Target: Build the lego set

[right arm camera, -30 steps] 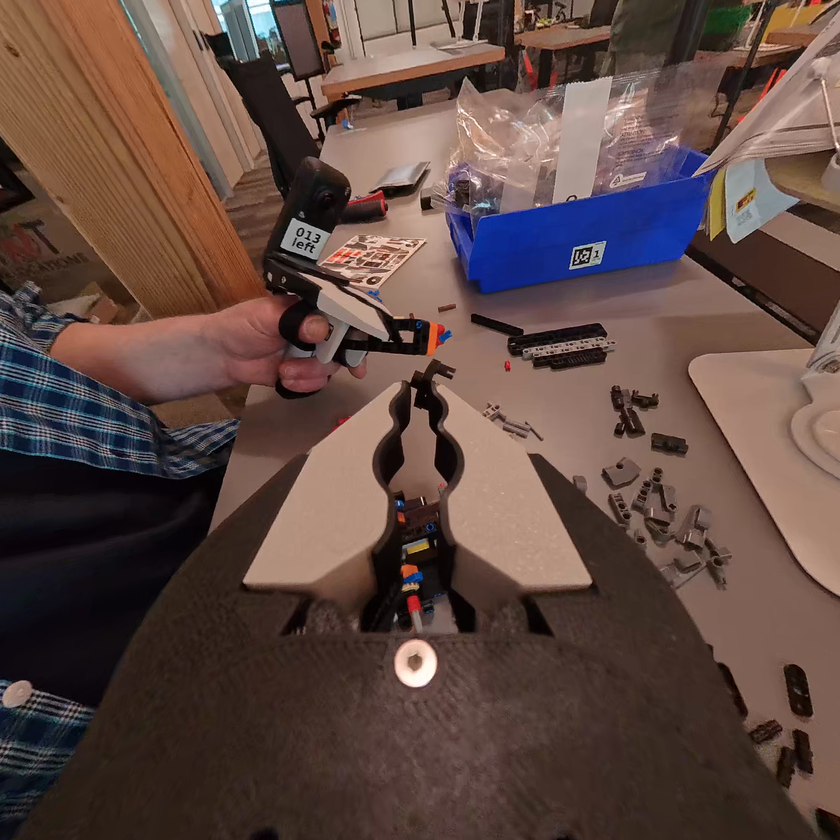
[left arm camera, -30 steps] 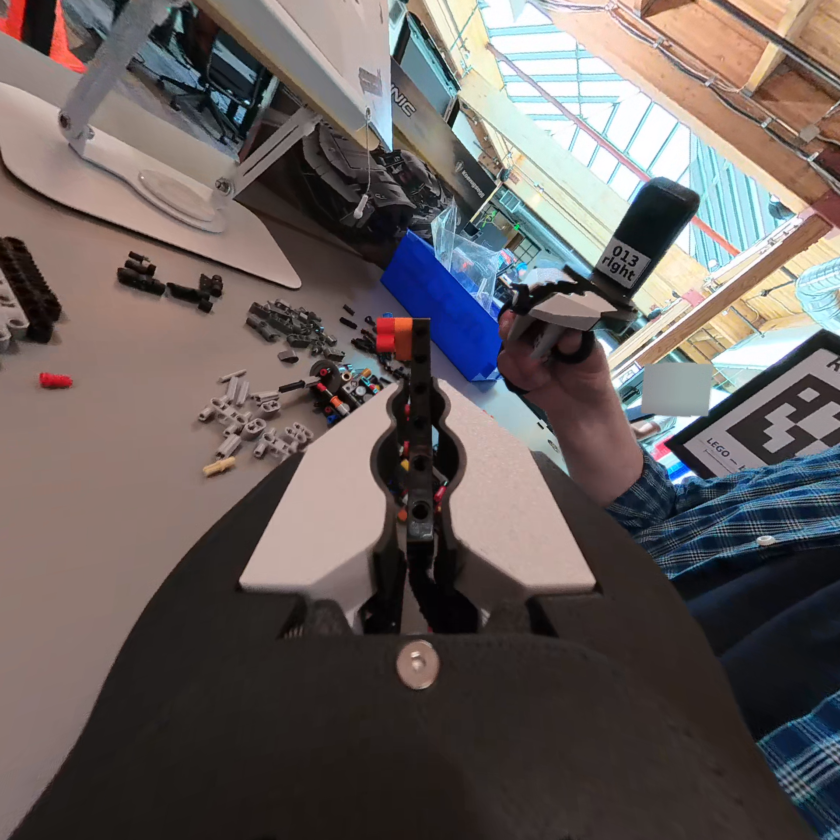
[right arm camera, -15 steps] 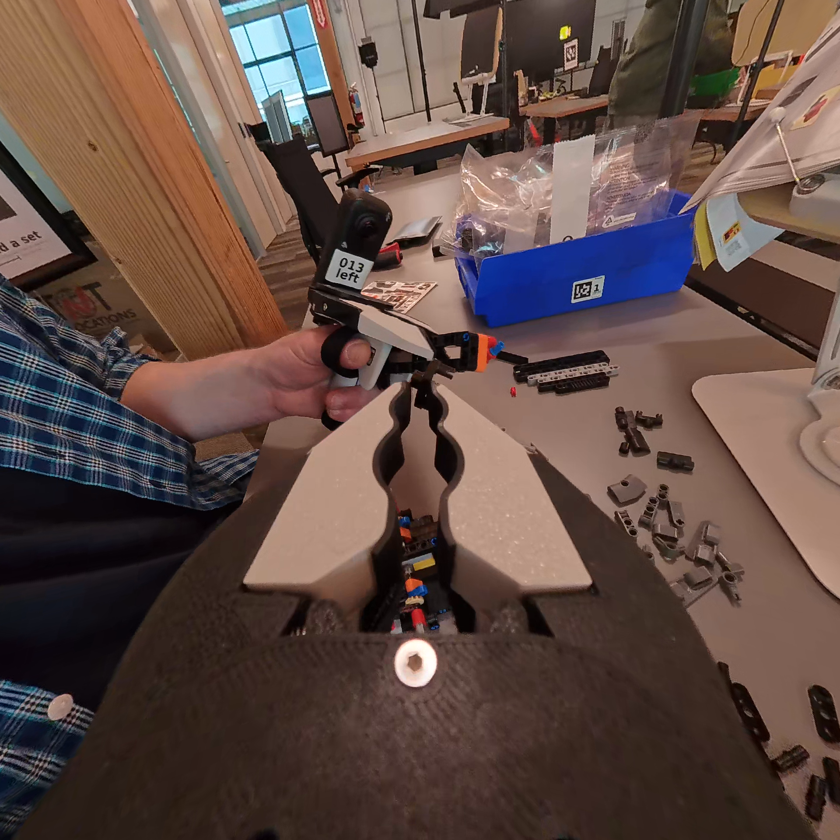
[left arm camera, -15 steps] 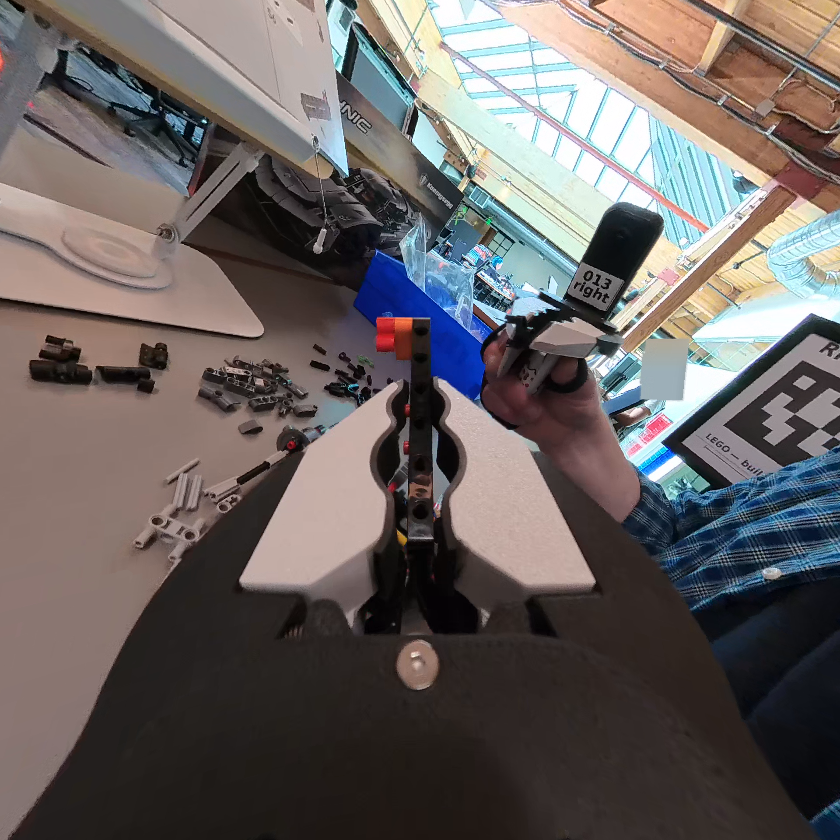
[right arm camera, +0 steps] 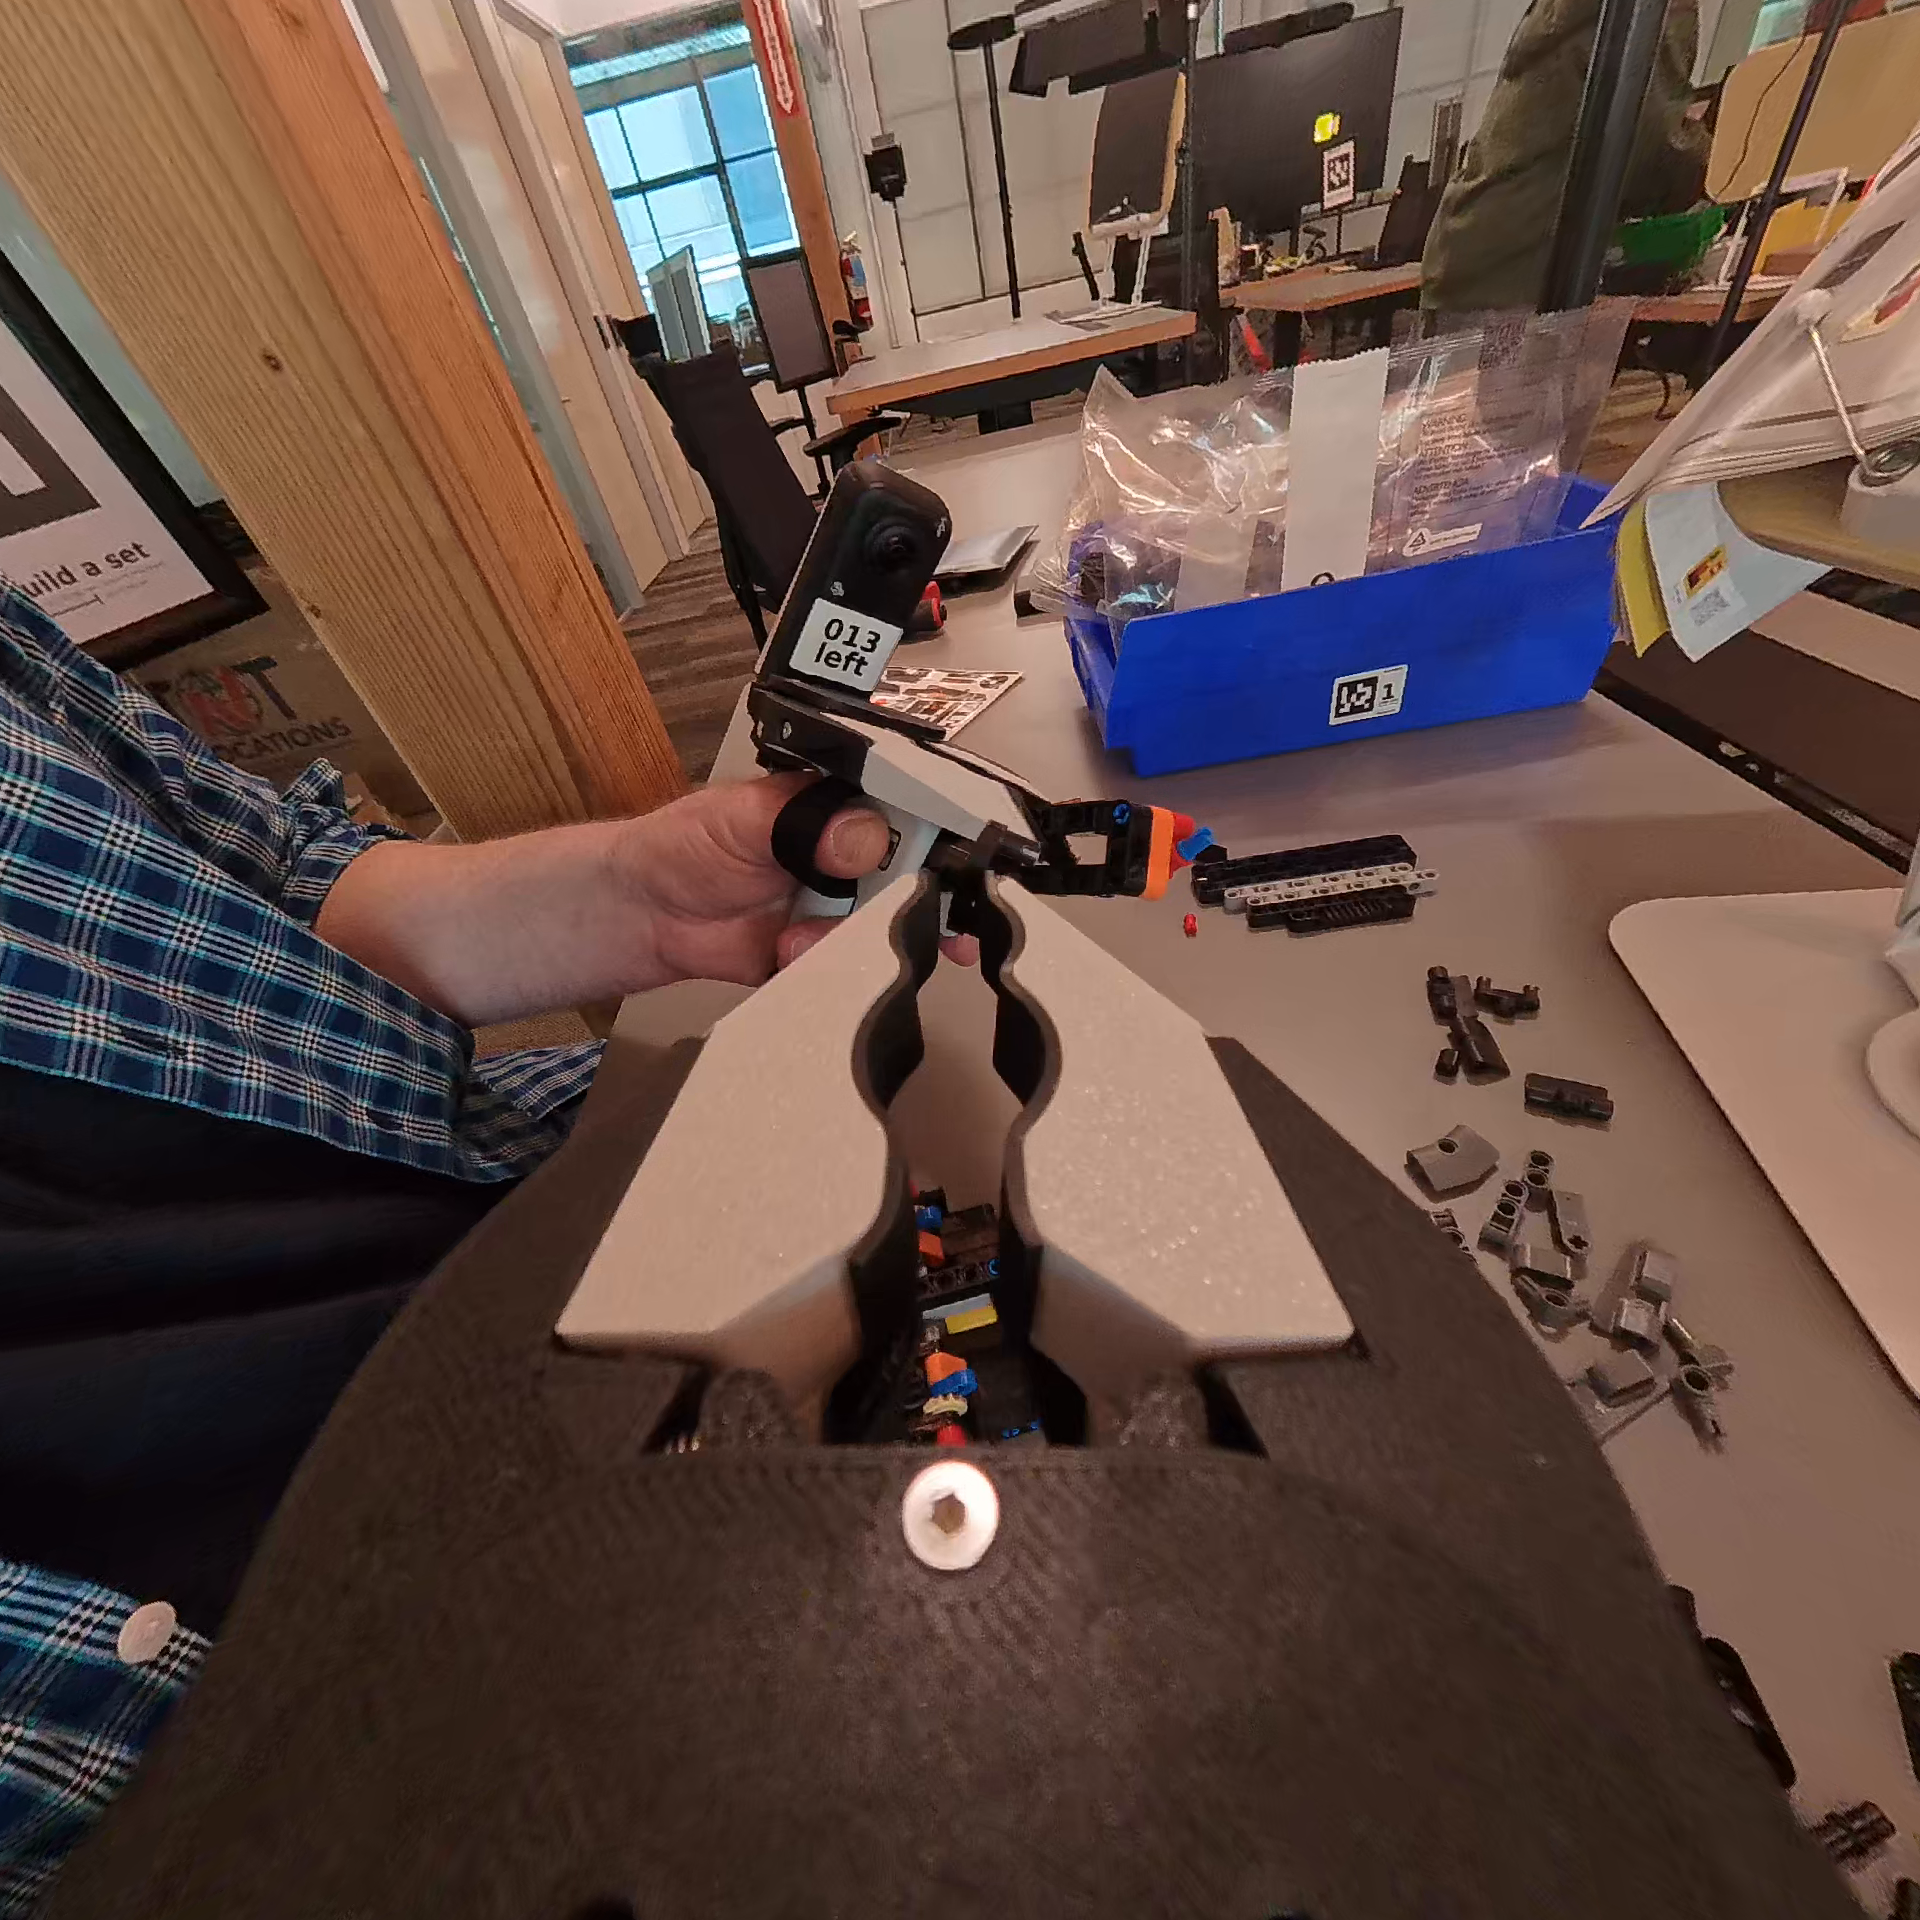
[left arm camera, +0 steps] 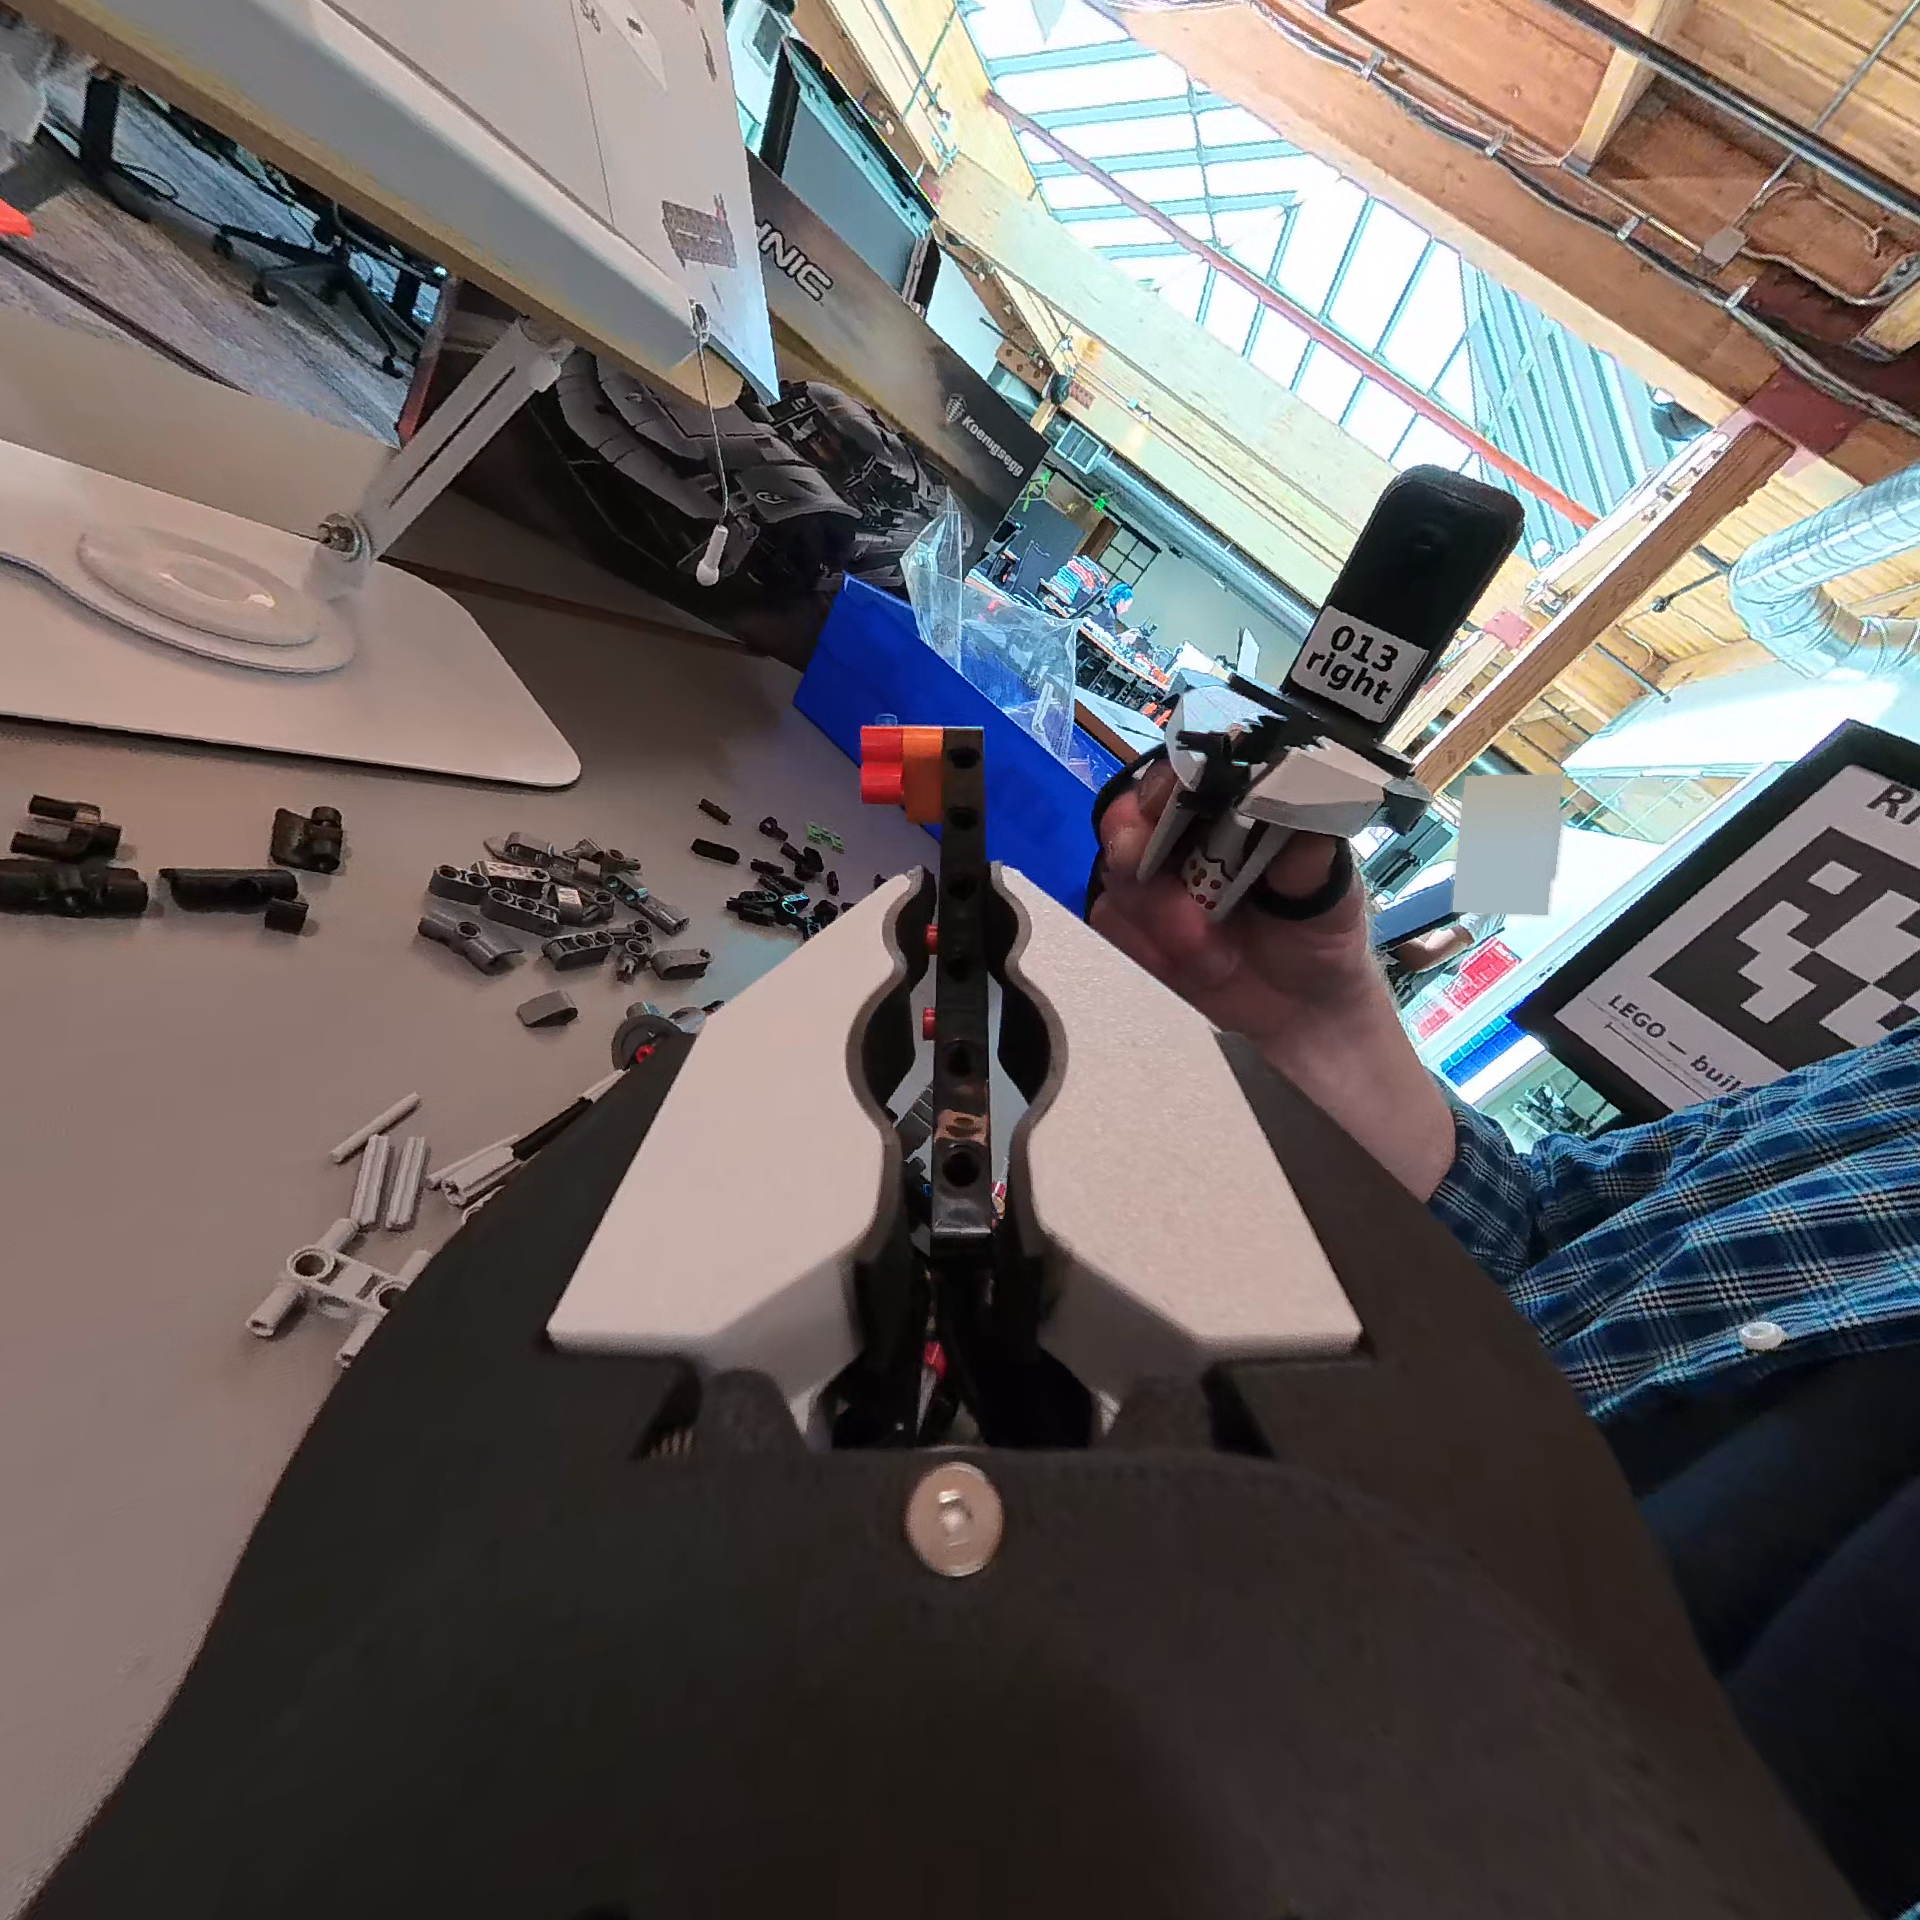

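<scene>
My left gripper [left arm camera: 957, 891] is shut on a black lego beam assembly [left arm camera: 961, 997] that stands up between the jaws, with an orange and a red piece at its top end. In the right wrist view this assembly [right arm camera: 1101, 862] is a black frame with orange, red and blue parts, held out from the left gripper [right arm camera: 1013, 847] above the table. My right gripper [right arm camera: 958, 896] is shut on a small black lego piece [right arm camera: 961, 909] at its tips, close below the assembly. The right gripper also shows in the left wrist view [left arm camera: 1231, 821], raised to the right.
A blue bin [right arm camera: 1351, 675] with plastic bags stands at the back. Black and grey beams [right arm camera: 1309, 883] lie beyond the assembly. Loose grey pieces [right arm camera: 1558, 1247] and black pieces [right arm camera: 1475, 1029] are scattered right, beside a white stand base [right arm camera: 1766, 1039]. More loose pieces [left arm camera: 561, 904] show left. My right fingertips sit around 7 cm from my left ones.
Both grippers have risen and drawn together. The left gripper with its assembly now sits just behind the right gripper's tips. Both grips are unchanged.
</scene>
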Motion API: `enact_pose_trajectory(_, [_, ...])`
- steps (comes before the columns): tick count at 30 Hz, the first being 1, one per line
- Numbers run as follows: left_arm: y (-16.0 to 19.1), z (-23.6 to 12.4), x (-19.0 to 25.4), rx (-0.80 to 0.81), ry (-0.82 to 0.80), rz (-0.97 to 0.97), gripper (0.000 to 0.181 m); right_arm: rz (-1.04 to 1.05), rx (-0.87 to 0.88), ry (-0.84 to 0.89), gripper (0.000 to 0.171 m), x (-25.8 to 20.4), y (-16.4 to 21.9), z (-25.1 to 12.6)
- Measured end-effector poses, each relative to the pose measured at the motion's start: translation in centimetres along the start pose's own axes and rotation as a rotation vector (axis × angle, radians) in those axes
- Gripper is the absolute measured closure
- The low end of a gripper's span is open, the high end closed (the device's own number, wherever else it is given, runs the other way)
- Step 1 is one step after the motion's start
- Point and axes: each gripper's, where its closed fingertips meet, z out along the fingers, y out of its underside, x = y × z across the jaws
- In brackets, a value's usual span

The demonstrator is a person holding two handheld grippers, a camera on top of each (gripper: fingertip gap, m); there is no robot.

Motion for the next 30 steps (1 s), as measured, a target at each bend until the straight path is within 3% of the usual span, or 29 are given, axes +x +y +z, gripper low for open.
enact_pose_trajectory(30, [-0.2, 2.8, -0.7, -0.051, 0.016, -0.005, 0.174, 0.025, 0.101, -0.05, 0.167, 1.2, 0.6, -1.8])
